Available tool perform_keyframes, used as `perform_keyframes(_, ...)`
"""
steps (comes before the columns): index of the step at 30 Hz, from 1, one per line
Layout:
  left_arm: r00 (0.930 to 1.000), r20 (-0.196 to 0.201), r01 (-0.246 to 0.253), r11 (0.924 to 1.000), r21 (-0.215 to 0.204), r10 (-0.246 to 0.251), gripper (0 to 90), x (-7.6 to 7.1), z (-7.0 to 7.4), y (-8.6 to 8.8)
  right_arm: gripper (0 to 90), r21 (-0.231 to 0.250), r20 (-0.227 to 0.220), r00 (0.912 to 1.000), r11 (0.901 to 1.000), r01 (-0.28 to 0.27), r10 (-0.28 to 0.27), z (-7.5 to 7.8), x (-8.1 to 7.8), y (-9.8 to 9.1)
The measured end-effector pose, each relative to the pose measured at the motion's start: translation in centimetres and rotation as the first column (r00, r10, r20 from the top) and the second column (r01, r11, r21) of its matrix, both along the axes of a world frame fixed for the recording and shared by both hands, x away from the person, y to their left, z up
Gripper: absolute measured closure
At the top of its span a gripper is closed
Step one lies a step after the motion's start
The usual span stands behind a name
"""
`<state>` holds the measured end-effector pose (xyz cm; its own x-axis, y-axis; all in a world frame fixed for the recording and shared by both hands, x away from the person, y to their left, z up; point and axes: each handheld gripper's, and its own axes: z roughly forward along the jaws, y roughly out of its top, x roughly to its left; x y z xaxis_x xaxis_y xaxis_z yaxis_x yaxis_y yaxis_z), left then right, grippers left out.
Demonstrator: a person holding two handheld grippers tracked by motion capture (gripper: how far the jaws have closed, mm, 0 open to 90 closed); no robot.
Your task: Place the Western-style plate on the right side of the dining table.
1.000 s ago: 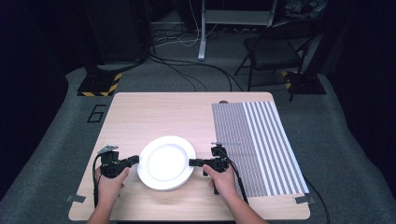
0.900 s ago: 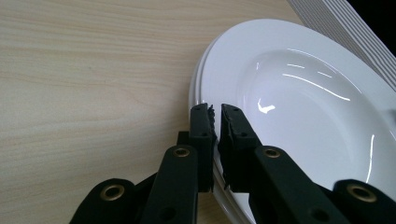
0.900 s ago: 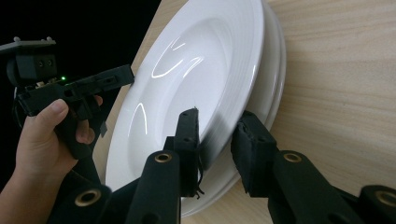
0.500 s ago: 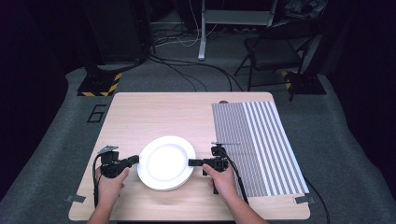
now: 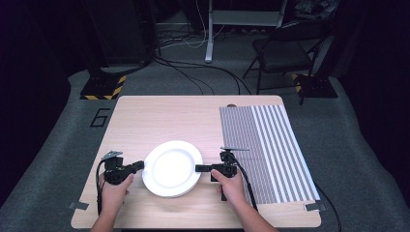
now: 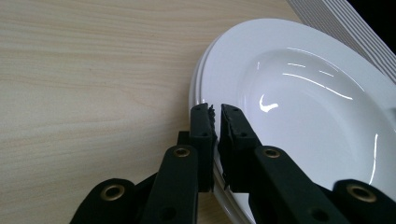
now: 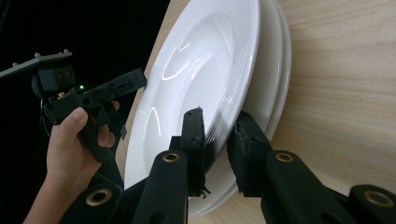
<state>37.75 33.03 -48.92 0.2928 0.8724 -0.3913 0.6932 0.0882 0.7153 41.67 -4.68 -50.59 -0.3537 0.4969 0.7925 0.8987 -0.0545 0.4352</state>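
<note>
Pale wooden desk [image 5: 159,116] carries a stack of round white ceramic plates [image 5: 172,168] near its front edge. Left tool [image 5: 138,166] pinches the top plate's left rim; right tool [image 5: 200,168], jaws just closing, straddles the right rim.

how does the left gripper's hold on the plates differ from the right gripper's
The left gripper has its jaws nearly together, pinching the thin rim of the stacked white plates on their left side. The right gripper stands wider, its jaws straddling the rim on the right side; they have just been closing on it. Both are black two-jaw grippers, each held in one hand, meeting the stack from opposite sides above the wooden table.
</note>
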Motion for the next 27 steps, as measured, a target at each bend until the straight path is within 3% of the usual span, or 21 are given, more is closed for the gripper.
perform_keyframes(16, 0.9989, -0.002, 0.047, 0.9989, 0.008, -0.047, 82.5, 0.2, -0.1, -0.8, 78.2, 0.007, 0.005, 0.9999, 0.9999, 0.010, -0.010, 0.6, 0.0, -1.1)
perform_keyframes(27, 0.9980, -0.003, 0.063, 0.9980, 0.001, -0.063, 79.6, 0.5, -0.2, -1.4, 78.2, -0.022, 0.029, 0.9996, 0.9998, 0.005, -0.004, 1.5, -0.3, -1.6)
